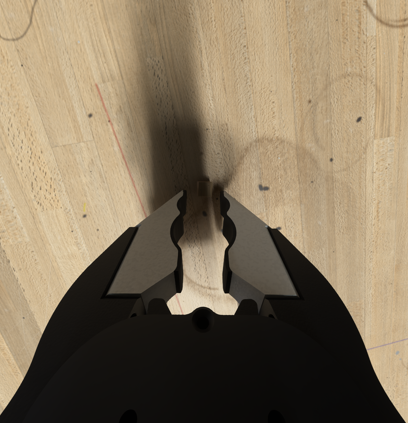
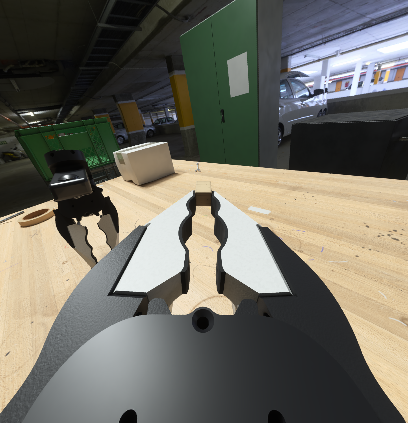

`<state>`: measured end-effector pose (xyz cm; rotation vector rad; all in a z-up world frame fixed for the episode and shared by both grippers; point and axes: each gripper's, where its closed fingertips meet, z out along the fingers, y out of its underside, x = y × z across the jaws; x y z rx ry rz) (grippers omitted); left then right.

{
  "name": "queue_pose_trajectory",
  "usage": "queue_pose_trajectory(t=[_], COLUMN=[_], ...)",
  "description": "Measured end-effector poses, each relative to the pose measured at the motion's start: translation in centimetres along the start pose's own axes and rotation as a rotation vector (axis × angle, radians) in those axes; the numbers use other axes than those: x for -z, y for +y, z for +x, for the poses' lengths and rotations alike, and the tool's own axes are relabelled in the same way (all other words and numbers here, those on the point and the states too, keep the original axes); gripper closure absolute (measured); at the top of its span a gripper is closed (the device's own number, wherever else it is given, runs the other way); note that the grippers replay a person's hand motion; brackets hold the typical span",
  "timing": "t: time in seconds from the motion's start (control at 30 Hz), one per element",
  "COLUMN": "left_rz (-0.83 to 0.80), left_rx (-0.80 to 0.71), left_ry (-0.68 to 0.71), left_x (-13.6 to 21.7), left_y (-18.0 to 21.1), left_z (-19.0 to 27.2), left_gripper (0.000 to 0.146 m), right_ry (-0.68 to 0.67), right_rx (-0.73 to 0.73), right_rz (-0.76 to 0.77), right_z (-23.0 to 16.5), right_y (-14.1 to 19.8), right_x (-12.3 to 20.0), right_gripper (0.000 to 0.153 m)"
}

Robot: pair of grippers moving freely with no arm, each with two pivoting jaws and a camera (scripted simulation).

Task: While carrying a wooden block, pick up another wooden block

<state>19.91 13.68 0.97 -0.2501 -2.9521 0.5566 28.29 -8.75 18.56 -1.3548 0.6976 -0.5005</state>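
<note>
Block (image 2: 203,196) pinched at right gripper (image 2: 203,194) tips (tabletop (image 2: 313,229) around bare).

One pale wooden block (image 2: 203,194), square-ended with visible grain, sits upright and clamped between the right gripper (image 2: 203,194) fingers above the counter (image 2: 313,229), while a second wooden block (image 1: 204,189), small and shadowed, lies on the counter just beyond the left gripper (image 1: 203,194) fingers.

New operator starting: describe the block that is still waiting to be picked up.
On the wooden workbench, look straight below the left gripper, which points down with jaws apart. The small wooden block lies in shadow just past its fingertips, ungripped, unlike the block clamped in the right gripper.
</note>
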Motion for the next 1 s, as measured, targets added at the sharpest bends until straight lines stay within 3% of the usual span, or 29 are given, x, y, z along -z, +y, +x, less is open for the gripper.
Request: queue_pose_trajectory(t=[0.13, 0.3, 0.4, 0.5, 0.57, 0.63, 0.8, 1.0], left_rz=[-0.017, 0.061, 0.213, 0.384, 0.492, 0.560, 0.638, 0.639], left_rx=[-0.025, -0.078, -0.100, -0.100, -0.071, -0.038, 0.020, 0.032], left_ry=[-0.001, -0.032, -0.080, -0.150, -0.184, -0.191, -0.229, -0.210], left_x=[-0.2, 0.0, 0.8, 1.5, 1.7, 1.5, 0.9, 0.6], left_y=[-0.2, -2.1, -4.8, -7.7, -9.2, -10.2, -10.7, -10.4], left_z=[0.3, -0.2, -0.9, -1.9, -2.5, -2.8, -3.8, -3.9], left_gripper=[0.135, 0.135, 0.135, 0.135, 0.135, 0.135, 0.135, 0.135], right_ry=[0.004, 0.150, 0.412, 0.660, 0.698, 0.687, 0.714, 0.749], right_rx=[-0.003, 0.018, 0.093, 0.151, 0.073, -0.025, -0.172, -0.244], right_rz=[0.016, -0.005, -0.239, -0.707, -0.952, -1.106, -1.288, -1.414], right_z=[0.4, 5.2, 12.2, 20.3, 24.0, 26.3, 29.3, 29.2], right_y=[-0.7, -4.3, -4.4, -0.4, 2.9, 5.8, 9.8, 11.0], right_x=[0.4, 3.3, 6.6, 10.5, 12.1, 12.9, 13.1, 13.8], right_gripper=[0.141, 0.141, 0.141, 0.141, 0.141, 0.141, 0.141, 0.141])
